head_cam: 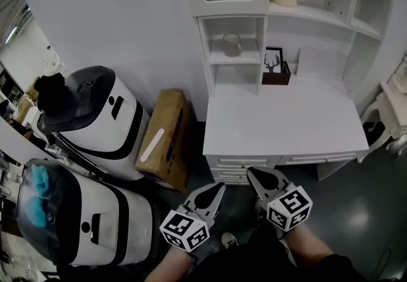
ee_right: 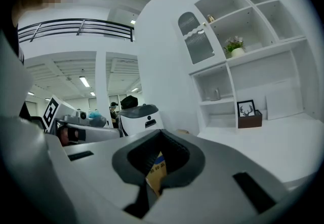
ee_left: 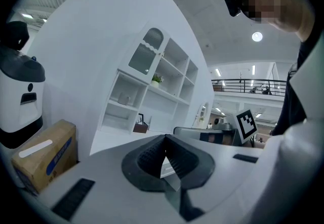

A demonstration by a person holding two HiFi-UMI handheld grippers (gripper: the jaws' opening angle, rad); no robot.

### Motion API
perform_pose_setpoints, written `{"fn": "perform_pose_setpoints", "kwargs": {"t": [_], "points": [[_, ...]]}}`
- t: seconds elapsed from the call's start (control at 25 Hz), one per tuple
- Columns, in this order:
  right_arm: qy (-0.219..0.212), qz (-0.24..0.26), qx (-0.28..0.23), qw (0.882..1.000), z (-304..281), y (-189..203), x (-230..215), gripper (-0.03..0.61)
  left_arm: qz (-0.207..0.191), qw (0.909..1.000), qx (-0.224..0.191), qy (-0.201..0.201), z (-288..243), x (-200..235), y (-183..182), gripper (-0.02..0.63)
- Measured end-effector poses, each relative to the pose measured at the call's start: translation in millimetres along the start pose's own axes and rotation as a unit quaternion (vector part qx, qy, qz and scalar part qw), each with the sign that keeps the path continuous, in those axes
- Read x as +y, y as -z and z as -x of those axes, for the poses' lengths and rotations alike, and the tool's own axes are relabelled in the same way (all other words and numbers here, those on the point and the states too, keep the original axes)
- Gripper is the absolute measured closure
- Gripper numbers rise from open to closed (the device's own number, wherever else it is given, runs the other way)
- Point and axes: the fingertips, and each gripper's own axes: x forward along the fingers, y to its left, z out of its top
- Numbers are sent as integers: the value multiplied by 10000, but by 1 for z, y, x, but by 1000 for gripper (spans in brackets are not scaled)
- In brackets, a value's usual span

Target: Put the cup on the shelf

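**Left gripper** [head_cam: 218,188]: jaws closed tip to tip, nothing held.

**Right gripper** [head_cam: 252,174]: also closed and empty.

Both grippers are carried low against the person's body, at 6 o'clock of the desk [head_cam: 286,123], with their jaws pointing toward it. This reads as a rest posture, clear of the furniture.

The cup [head_cam: 232,44] stands upright on the shelf [head_cam: 248,58], in the small open bay at 12 o'clock. It is well apart from both grippers, so placement appears complete.

A box [head_cam: 164,139] leans against the wall at 10 o'clock, outside the working path.
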Motion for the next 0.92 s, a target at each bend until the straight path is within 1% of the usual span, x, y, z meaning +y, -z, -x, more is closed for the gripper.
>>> {"fn": "perform_pose_setpoints", "kwargs": {"t": [0.48,0.92], "points": [[47,45,-30,10000,5,-6,2,574,23,10000,-58,52,0,-3,-3,609],[-59,54,-14,10000,-4,-9,7,574,37,10000,-74,-50,6,2,-6,609]]}}
